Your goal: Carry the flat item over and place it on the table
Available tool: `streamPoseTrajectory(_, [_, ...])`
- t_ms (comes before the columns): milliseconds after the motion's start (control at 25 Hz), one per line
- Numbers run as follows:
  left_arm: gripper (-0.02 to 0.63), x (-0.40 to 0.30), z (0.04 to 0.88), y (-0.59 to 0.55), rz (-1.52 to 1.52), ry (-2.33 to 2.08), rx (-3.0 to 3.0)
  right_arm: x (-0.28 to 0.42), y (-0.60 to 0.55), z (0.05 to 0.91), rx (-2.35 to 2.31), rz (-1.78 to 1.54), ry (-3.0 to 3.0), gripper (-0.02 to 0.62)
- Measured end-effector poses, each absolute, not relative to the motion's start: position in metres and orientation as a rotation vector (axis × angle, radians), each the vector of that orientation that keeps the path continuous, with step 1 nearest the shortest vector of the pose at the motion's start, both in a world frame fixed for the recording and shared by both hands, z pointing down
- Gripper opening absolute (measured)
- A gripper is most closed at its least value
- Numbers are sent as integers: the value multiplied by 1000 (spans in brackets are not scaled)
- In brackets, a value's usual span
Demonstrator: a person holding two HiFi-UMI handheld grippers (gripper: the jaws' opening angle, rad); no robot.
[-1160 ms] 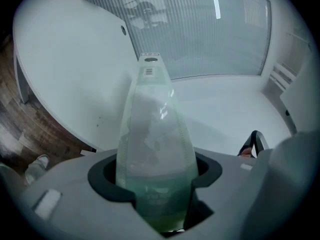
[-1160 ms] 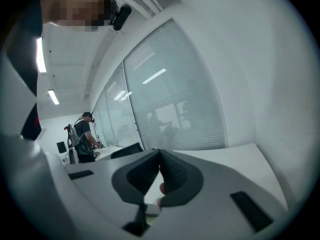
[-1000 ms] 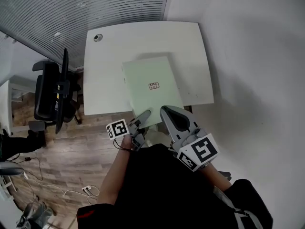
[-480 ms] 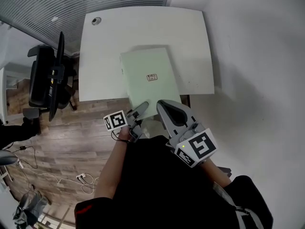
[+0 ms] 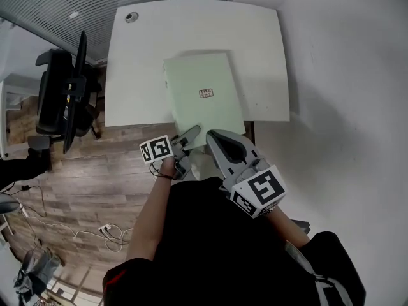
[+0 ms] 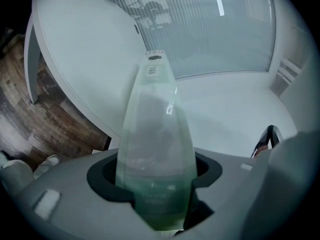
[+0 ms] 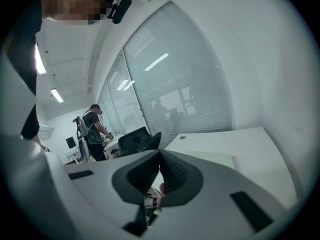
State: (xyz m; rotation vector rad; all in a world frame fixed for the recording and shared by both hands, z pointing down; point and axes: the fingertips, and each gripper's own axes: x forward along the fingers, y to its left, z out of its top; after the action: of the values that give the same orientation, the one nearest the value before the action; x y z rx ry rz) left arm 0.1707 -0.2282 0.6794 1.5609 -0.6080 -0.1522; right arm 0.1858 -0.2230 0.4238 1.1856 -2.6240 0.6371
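Even overhead light fills my feeds; ceiling strips glow at ten o'clock in the right gripper view. Fisheye bends edges, corners black. The pale green sheet blurs close up, shadowing the white table softly.

Holds left gripper forward, tipped slightly down, jaws clamped on flat item; holds right gripper close alongside, jaws pressed together.

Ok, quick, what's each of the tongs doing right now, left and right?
Left tongs: closed on the flat item.
Right tongs: closed, nothing between them.
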Motion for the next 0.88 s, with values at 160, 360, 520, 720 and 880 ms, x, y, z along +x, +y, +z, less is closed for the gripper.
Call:
streamPoseTrajectory(160, [294, 159, 690, -229, -134, -643, 1549, 177, -221, 428, 1153, 647, -2623, 0])
streamPoseTrajectory(360, [322, 146, 702, -232, -108, -700, 1541, 174, -218, 430, 1144, 635, -2616, 0])
streamPoseTrajectory(520, [351, 138, 712, -231, -86, -745, 1522, 180, -217, 429, 1161, 687, -2613, 0])
streamPoseTrajectory(720, [385, 131, 726, -231, -39, -803, 1511, 183, -217, 430, 1160, 691, -2615, 0])
streamPoseTrajectory(880, [388, 129, 729, -231, -14, -806, 1513, 180, -215, 430, 1156, 693, -2617, 0])
